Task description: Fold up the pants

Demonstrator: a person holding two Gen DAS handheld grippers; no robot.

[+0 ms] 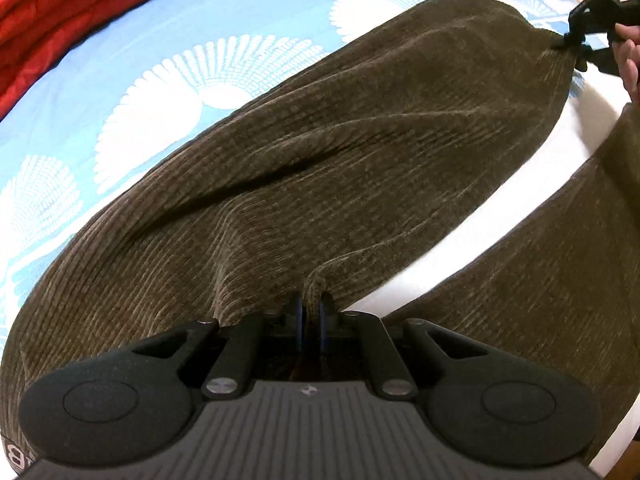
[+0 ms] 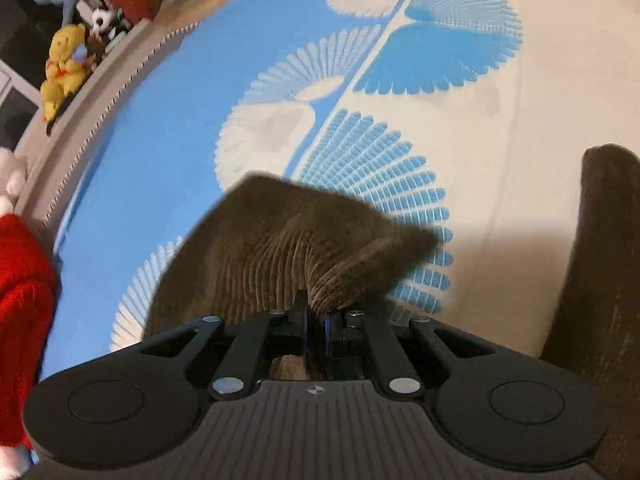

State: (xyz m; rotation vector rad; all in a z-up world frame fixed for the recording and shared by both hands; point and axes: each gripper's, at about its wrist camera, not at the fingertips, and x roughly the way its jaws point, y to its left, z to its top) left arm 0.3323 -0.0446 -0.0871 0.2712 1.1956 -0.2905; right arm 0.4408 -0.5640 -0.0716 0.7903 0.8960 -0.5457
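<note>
Brown corduroy pants (image 1: 340,152) are stretched above a blue and white patterned bed sheet (image 1: 160,40). My left gripper (image 1: 311,312) is shut on a pinch of the fabric near the waist end. My right gripper (image 1: 576,44) is at the far upper right of the left wrist view, shut on the cuff end of one leg. In the right wrist view my right gripper (image 2: 316,312) pinches the brown cuff (image 2: 288,236). The other leg (image 1: 540,264) hangs loose at the right; it also shows in the right wrist view (image 2: 600,260).
A folded red blanket (image 1: 60,12) lies at the upper left of the bed. A red knit item (image 2: 20,320) sits at the left. Stuffed toys (image 2: 64,68) line a shelf beyond the bed's edge (image 2: 120,76).
</note>
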